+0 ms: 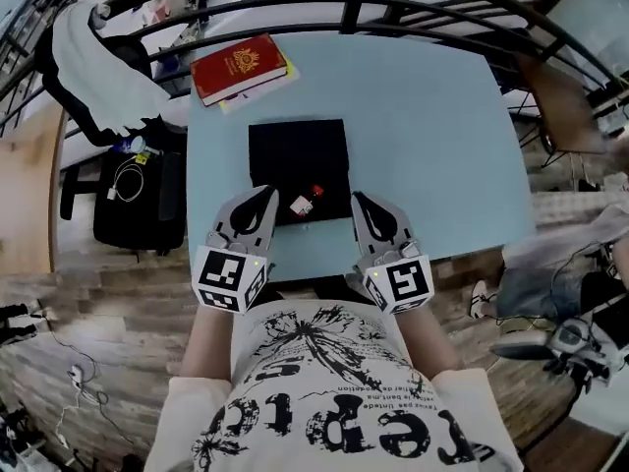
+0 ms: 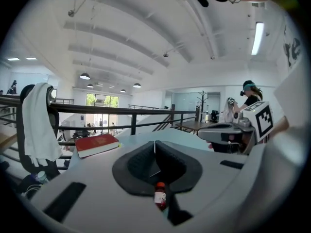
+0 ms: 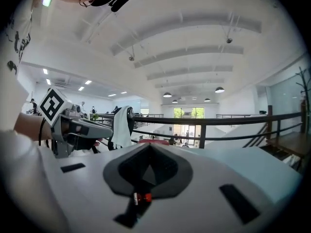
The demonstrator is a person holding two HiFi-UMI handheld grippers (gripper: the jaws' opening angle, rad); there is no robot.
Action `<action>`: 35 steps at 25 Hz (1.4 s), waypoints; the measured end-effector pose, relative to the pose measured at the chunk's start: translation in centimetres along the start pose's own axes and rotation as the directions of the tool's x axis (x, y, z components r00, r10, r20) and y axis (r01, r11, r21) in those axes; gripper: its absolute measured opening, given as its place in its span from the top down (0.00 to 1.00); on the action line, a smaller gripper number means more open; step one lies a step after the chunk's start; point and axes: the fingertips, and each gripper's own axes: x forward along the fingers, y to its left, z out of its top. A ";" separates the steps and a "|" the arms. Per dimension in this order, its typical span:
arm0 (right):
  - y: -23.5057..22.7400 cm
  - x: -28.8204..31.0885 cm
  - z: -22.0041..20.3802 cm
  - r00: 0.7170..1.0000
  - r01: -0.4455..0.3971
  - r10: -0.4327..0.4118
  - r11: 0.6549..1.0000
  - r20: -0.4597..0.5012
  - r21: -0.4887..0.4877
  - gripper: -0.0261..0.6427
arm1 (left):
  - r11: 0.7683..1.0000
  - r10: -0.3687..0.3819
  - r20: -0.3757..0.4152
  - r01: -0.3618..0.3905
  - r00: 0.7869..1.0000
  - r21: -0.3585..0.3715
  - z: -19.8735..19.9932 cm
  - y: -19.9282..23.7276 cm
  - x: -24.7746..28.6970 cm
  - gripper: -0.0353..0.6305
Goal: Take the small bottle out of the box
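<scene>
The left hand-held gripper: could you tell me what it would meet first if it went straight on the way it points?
Most likely the black box, as the left hand-held gripper tilts slightly down over it; the small bottle lies just to its right. Depth is unclear.

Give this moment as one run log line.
left gripper: shut, empty | right gripper: shut, empty | small bottle: lying on black box, untouched

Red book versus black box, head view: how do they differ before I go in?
The red book is red with a gold emblem; the black box is plain black. The red book lies skewed near the far left corner; the black box sits square, mid-table. The black box carries the small bottle; the red book carries nothing. Both lie flat on the table.
</scene>
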 end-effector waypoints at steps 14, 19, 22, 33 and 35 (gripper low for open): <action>-4.6 0.0 -1.0 0.962 -0.244 0.244 0.970 -0.123 0.023 0.94 | 0.986 0.110 -0.386 -0.149 0.916 -0.073 -8.9 -3.7 4.5 0.79; -5.2 0.2 -2.9 0.952 -0.257 0.263 0.965 -0.158 0.059 0.94 | 0.995 0.078 -0.528 -0.101 0.846 -0.015 -13.6 -4.3 6.1 0.69; -5.7 0.6 -3.7 0.950 -0.249 0.257 0.966 -0.176 0.070 0.94 | 0.999 0.046 -0.599 -0.048 0.799 0.014 -15.4 -4.3 7.1 0.64; -7.2 1.5 -4.7 0.955 -0.179 0.201 0.977 -0.218 0.118 0.94 | 0.995 -0.077 -0.785 0.096 0.615 -0.023 -20.2 -4.5 9.3 0.58; -7.5 1.7 -4.5 0.958 -0.162 0.185 0.979 -0.217 0.121 0.94 | 0.991 -0.115 -0.801 0.124 0.587 -0.052 -20.9 -4.8 9.3 0.58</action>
